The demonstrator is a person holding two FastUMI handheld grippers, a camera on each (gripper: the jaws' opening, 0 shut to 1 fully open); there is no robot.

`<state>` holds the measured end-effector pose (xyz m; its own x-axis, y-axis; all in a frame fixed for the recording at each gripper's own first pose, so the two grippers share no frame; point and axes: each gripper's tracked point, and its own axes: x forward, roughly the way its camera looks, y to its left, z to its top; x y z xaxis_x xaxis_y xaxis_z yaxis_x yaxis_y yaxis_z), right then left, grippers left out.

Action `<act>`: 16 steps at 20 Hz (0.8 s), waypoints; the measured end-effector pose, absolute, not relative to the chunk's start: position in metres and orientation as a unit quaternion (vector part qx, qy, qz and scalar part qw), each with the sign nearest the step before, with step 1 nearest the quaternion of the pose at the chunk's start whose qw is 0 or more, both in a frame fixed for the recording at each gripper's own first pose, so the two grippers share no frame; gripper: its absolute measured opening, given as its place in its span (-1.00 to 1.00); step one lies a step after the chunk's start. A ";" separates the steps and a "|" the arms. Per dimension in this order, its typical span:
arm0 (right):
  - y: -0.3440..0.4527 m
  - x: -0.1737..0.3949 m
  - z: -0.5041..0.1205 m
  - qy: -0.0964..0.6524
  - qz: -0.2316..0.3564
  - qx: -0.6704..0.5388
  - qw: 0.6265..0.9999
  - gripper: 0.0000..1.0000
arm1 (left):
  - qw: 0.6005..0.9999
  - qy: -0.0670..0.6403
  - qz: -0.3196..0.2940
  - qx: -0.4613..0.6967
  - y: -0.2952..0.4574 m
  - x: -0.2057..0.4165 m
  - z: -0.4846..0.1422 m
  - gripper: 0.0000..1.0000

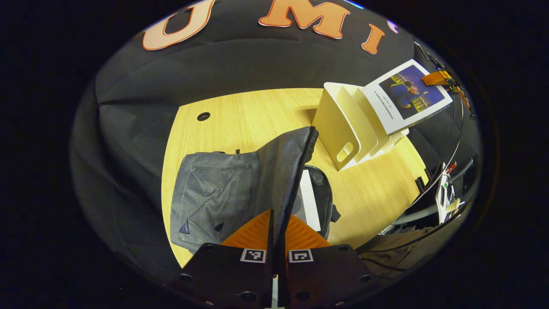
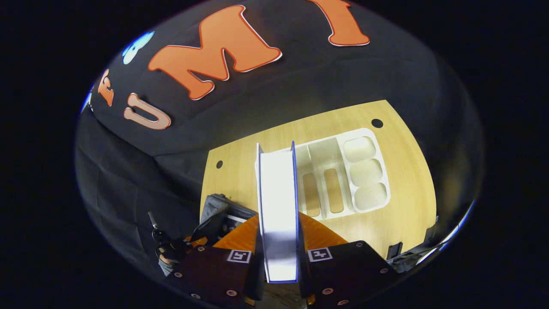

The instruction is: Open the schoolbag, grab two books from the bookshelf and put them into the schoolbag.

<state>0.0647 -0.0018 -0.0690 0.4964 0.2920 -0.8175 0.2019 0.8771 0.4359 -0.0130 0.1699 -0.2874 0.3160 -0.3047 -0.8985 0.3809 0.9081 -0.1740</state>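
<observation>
Two tools clenched: left tool (image 1: 274, 240) pinches the schoolbag (image 1: 223, 189) flap up at counter (image 1: 257, 111) front; right tool (image 2: 279, 253) grips a book (image 2: 278, 201), edge-on above the empty bookshelf (image 2: 343, 171). Cover text too small to read. Another book (image 1: 309, 197) half hidden inside bag.

Grey schoolbag (image 1: 223, 189), cream bookshelf (image 1: 347, 128), blue-edged white book (image 2: 278, 206), light wood table (image 1: 240, 116)
</observation>
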 end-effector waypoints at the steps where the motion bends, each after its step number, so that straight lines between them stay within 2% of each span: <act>1: 0.005 0.059 -0.068 0.498 0.036 0.256 0.828 -0.34 | 0.811 0.544 -0.212 0.035 0.170 -0.012 -0.286 -0.89; 7: 0.053 0.025 -0.064 0.492 0.092 0.301 0.812 -0.38 | 0.814 0.540 -0.210 0.039 0.177 -0.008 -0.280 -0.89; 16: 0.134 0.015 -0.105 0.510 0.148 0.333 0.779 -0.38 | 0.828 0.527 -0.188 0.031 0.195 0.001 -0.262 -0.89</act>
<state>0.0153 0.1343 -0.1054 0.4355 0.5705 -0.6963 0.1090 0.7344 0.6699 0.0012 0.1953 -0.2616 0.3728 -0.2789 -0.8850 0.3440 0.9274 -0.1473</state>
